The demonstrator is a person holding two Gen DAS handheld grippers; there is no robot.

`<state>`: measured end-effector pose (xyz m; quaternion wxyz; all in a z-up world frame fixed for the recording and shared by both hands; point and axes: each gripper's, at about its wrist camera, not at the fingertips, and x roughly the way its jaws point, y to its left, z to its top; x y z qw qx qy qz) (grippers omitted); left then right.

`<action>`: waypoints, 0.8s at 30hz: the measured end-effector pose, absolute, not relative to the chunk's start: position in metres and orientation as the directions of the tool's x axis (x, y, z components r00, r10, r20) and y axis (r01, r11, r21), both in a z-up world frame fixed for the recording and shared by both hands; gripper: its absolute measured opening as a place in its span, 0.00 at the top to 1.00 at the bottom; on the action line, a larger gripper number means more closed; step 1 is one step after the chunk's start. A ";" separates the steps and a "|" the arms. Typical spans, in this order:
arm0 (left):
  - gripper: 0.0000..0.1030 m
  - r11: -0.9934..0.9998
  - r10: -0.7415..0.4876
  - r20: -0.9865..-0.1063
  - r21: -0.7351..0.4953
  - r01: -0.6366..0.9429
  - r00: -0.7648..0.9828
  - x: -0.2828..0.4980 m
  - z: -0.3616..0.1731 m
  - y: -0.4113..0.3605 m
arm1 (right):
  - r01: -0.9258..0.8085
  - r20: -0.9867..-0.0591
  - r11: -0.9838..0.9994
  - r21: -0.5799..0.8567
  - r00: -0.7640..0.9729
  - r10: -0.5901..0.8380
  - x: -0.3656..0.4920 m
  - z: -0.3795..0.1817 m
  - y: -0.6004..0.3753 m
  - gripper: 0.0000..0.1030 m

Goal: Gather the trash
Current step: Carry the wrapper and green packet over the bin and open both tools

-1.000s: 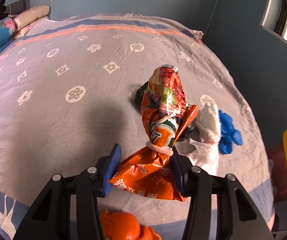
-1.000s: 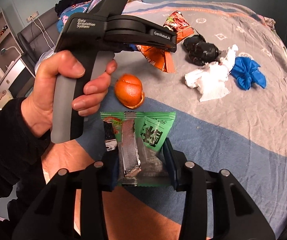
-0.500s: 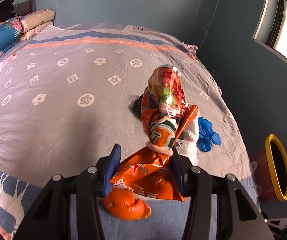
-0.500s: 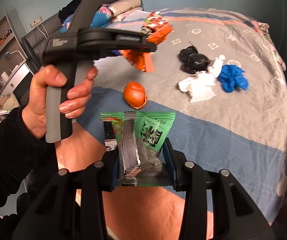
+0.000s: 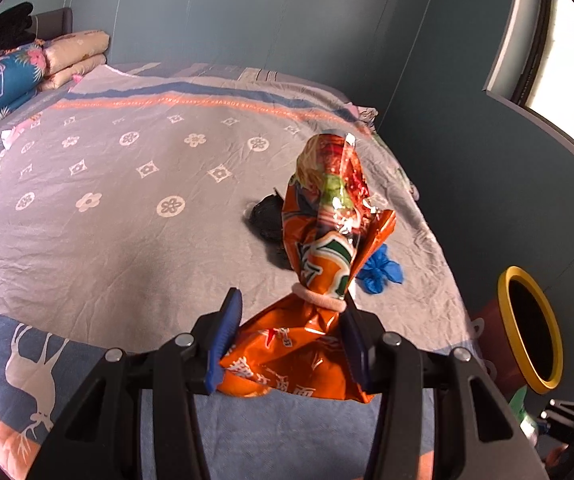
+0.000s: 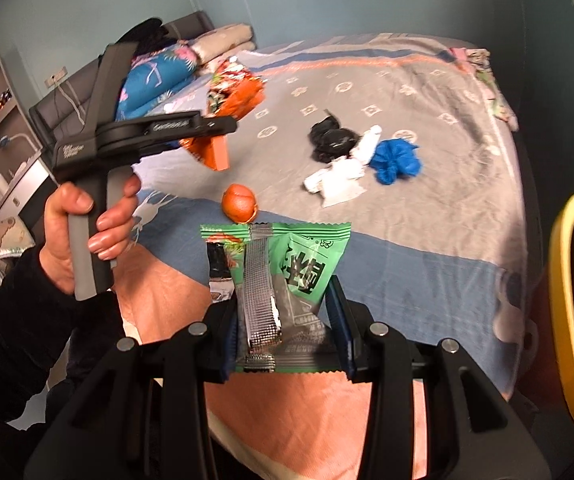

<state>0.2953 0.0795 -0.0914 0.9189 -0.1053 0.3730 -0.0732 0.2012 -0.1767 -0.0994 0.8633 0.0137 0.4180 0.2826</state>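
My left gripper (image 5: 291, 336) is shut on an orange snack bag (image 5: 319, 280) tied with a pink band, held above the bed; it also shows in the right wrist view (image 6: 231, 96). My right gripper (image 6: 287, 328) is shut on a green snack wrapper (image 6: 283, 264), held off the bed's near edge. On the bed (image 6: 427, 92) lie an orange peel (image 6: 239, 209), a black bag (image 6: 333, 140), white tissue (image 6: 343, 174) and a blue glove (image 6: 397, 157). A bin with a yellow rim (image 6: 559, 304) stands to the right; it also shows in the left wrist view (image 5: 527, 332).
Folded blankets and pillows (image 5: 27, 72) are stacked at the head of the bed. A shelf unit (image 6: 3, 136) stands at the far left. A blue-green wall (image 5: 487, 184) runs along the bed's right side. My left hand (image 6: 87, 220) grips the handle.
Both grippers have pulled back and up from the bed with their trash. The orange peel has dropped out of the left view. The yellow-rimmed bin has come into the right view.
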 end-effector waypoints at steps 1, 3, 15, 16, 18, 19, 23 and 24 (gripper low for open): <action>0.56 0.968 -0.211 -0.667 -0.242 0.060 0.715 0.292 -0.088 0.077 | -0.470 -0.711 0.843 0.261 0.498 0.498 0.199 -0.097 -0.181 0.64; 0.56 0.969 -0.214 -0.659 -0.234 0.074 0.721 0.287 -0.082 0.071 | -0.451 -0.701 0.851 0.270 0.513 0.495 0.197 -0.093 -0.193 0.64; 0.56 0.963 -0.264 -0.639 -0.221 0.157 0.723 0.277 -0.055 0.020 | -0.309 -0.650 0.903 0.298 0.628 0.429 0.184 -0.060 -0.270 0.64; 0.56 0.961 -0.271 -0.637 -0.225 0.163 0.721 0.277 -0.054 0.015 | -0.297 -0.644 0.910 0.291 0.643 0.415 0.183 -0.056 -0.277 0.64; 0.56 0.954 -0.292 -0.634 -0.242 0.175 0.716 0.279 -0.051 0.007 | -0.270 -0.636 0.919 0.287 0.664 0.393 0.181 -0.052 -0.292 0.64; 0.56 0.952 -0.299 -0.633 -0.246 0.181 0.714 0.279 -0.050 0.003 | -0.261 -0.633 0.920 0.291 0.669 0.390 0.180 -0.050 -0.296 0.64; 0.56 0.946 -0.322 -0.629 -0.248 0.211 0.707 0.280 -0.047 -0.021 | -0.221 -0.620 0.931 0.291 0.698 0.359 0.177 -0.044 -0.319 0.64; 0.56 0.942 -0.333 -0.629 -0.253 0.219 0.702 0.281 -0.047 -0.026 | -0.211 -0.617 0.933 0.292 0.704 0.352 0.176 -0.043 -0.325 0.64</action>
